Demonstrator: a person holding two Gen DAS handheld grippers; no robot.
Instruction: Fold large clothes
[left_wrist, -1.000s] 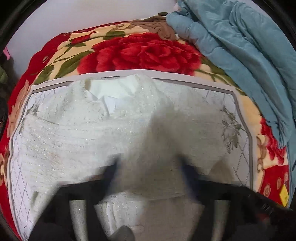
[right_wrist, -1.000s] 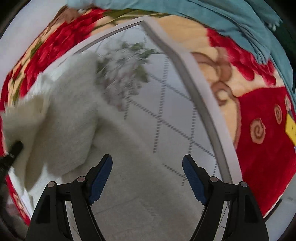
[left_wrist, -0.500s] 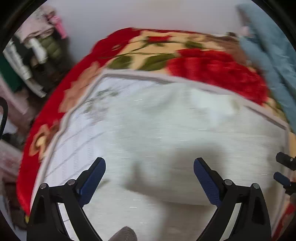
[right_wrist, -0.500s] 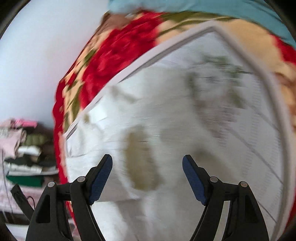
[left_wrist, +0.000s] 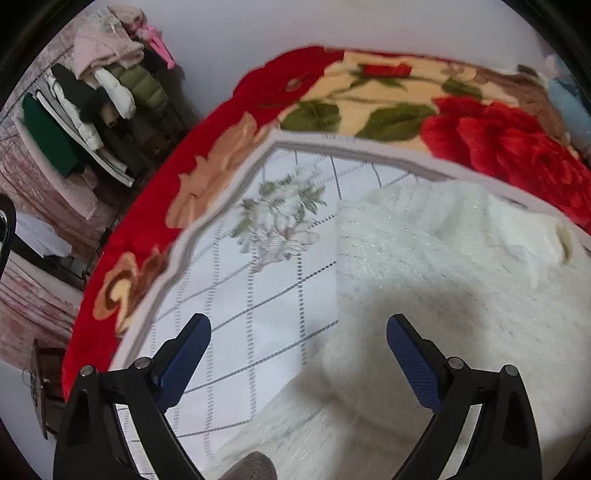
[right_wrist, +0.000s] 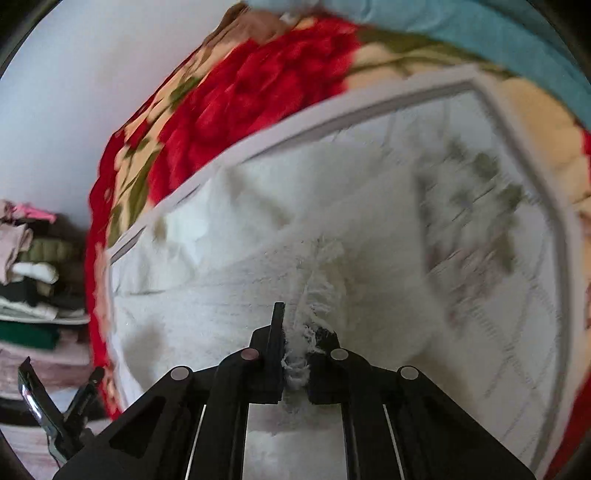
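A: What has changed since the earlier frame?

B: The right gripper (right_wrist: 295, 354) has just closed its jaws, wide a moment ago, and now pinches a tuft of the fluffy white knitted sweater (right_wrist: 266, 280). The left gripper (left_wrist: 299, 350) has swung leftward and gapes empty over the sweater's edge.

A: Meaning?

B: Probably a fold is starting.

A: Counts?

B: One sweater on one white quilted mat (left_wrist: 258, 295), one red floral blanket (left_wrist: 498, 147) at twelve o'clock, one teal cloth (right_wrist: 461, 33) at one o'clock.
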